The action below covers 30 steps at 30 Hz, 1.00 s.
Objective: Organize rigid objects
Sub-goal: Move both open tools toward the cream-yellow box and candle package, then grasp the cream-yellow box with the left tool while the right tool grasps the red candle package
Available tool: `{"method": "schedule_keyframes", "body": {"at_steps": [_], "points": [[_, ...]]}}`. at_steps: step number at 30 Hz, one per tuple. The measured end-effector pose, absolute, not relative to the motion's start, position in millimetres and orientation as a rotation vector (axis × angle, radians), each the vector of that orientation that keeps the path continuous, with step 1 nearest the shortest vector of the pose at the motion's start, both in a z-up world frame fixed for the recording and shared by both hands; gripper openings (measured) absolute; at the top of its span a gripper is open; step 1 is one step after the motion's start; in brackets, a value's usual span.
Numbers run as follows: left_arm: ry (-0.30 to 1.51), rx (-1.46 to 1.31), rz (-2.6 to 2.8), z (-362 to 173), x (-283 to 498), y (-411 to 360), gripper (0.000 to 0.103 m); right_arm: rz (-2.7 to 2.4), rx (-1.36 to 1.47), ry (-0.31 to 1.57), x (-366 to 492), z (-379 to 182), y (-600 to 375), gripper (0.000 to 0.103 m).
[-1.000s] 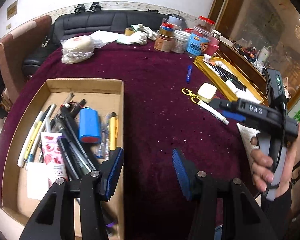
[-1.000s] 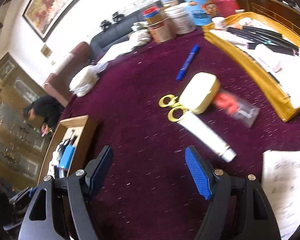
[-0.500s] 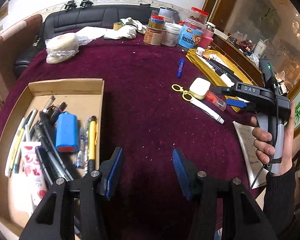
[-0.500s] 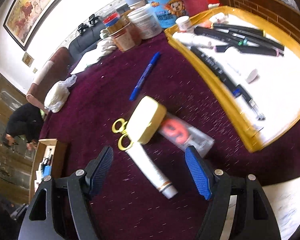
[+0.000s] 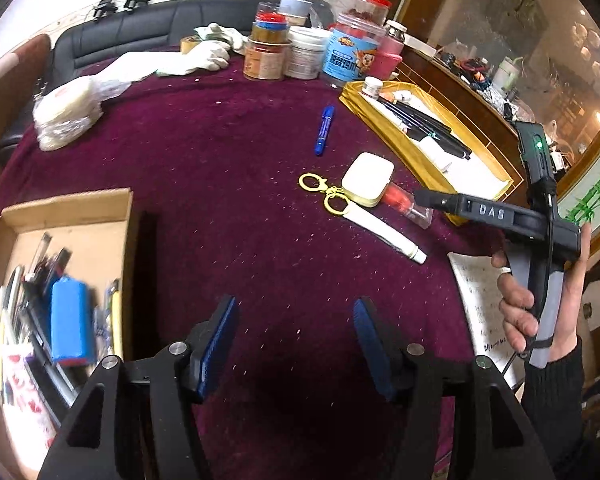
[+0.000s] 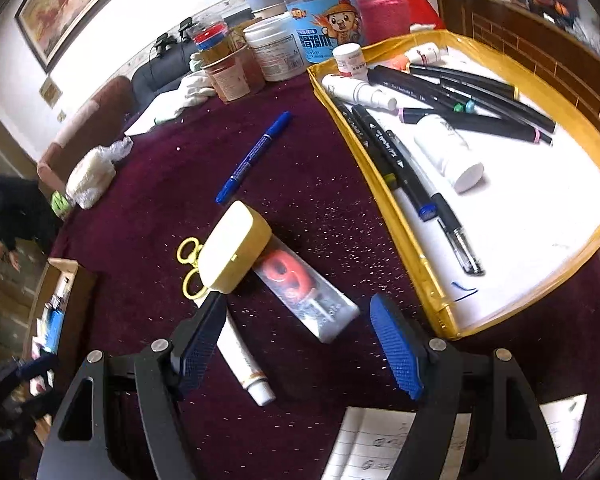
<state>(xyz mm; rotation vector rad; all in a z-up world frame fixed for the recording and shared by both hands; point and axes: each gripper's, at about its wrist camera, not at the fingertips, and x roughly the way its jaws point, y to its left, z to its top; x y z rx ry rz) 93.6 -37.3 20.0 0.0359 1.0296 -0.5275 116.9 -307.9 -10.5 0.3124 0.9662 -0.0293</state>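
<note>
Right wrist: right gripper (image 6: pixel 300 344) fingers spread over clear tube (image 6: pixel 306 294). Cream case (image 6: pixel 234 252) overlaps it; may drag. Left gripper (image 5: pixel 294 346) spread, idle.

Soft daylight is filling the room; fisheye edges are bending, and the open brown cardboard box (image 5: pixel 66 216) is blurring.
</note>
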Motion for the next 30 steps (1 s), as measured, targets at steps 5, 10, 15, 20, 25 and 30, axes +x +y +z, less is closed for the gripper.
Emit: {"method": "schedule_keyframes", "body": {"at_steps": [5, 10, 15, 20, 25, 30], "points": [[1.056, 0.067, -0.553, 21.7, 111.3, -58.7, 0.063, -0.017, 0.253, 1.001, 133.5, -18.1, -305.5, 0.074], [1.116, 0.126, -0.577, 17.5, 144.8, -90.6, 0.063, -0.063, 0.086, 0.998, 138.7, -29.7, -290.5, 0.072], [1.131, 0.205, -0.622, 10.5, 176.9, -129.3, 0.063, -0.018, 0.013, 1.054, 131.9, -35.3, -271.8, 0.031], [1.116, 0.263, -0.631, 0.9, 206.1, -163.7, 0.063, 0.022, 0.127, 1.046, 130.1, -33.1, -287.1, 0.041], [1.110, 0.296, -0.631, -9.6, 216.7, -194.5, 0.063, 0.073, 0.202, 1.019, 128.0, -32.8, -293.3, 0.049], [1.090, 0.318, -0.630, -13.0, 216.7, -210.9, 0.066, 0.093, 0.229, 1.008, 126.7, -32.7, -296.6, 0.051]]}}
